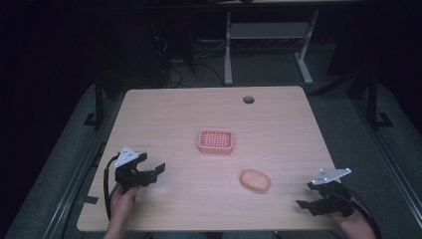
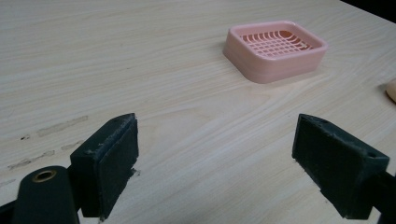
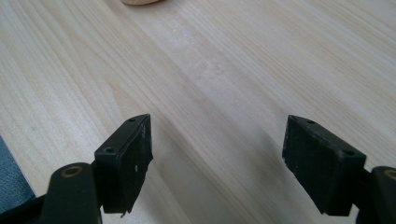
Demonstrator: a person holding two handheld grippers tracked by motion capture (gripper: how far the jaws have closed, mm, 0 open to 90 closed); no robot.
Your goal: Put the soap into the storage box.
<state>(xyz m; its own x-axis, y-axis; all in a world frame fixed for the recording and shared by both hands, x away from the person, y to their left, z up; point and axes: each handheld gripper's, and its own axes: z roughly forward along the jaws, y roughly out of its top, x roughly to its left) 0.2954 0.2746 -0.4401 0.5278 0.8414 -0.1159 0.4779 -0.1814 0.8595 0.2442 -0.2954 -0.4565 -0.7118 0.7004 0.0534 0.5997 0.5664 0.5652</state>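
- Soap bar [image 1: 255, 180]: an oval, rounded bar, pale orange-peach, with a smooth surface. It lies flat on the bench [image 1: 174, 114], in the front right part of the top, nothing touching it.
- In the left claw view a sliver of the soap bar [image 2: 392, 90] shows at the right edge; in the right claw view its lower edge [image 3: 139, 2] shows at the top border. Finer surface detail cannot be made out.
- Soap dish [image 1: 215, 141]: a pink rectangular tray with rounded corners and a slatted grid floor. It sits near the middle of the bench, behind and to the left of the soap bar, clearly apart from it.
- Contents of the soap dish [image 2: 274, 50]: the grid floor is fully visible in the left claw view, with nothing lying on it.
- Left claw [image 1: 160, 169]: held in the person's left hand [image 1: 122, 199] at the front left of the bench, pointing toward the centre. Its two black jaws stand wide apart with bare wood between them; it grips nothing.
- Right claw [image 1: 300, 203]: held in the person's right hand [image 1: 356, 224] at the front right corner, to the right of the soap bar and short of it. Its jaws are likewise spread wide over bare wood and hold nothing.
- Bench: light wood grain, with a round cable hole [image 1: 248, 99] near the far edge and faint scuff marks [image 2: 51, 133] near the left claw.
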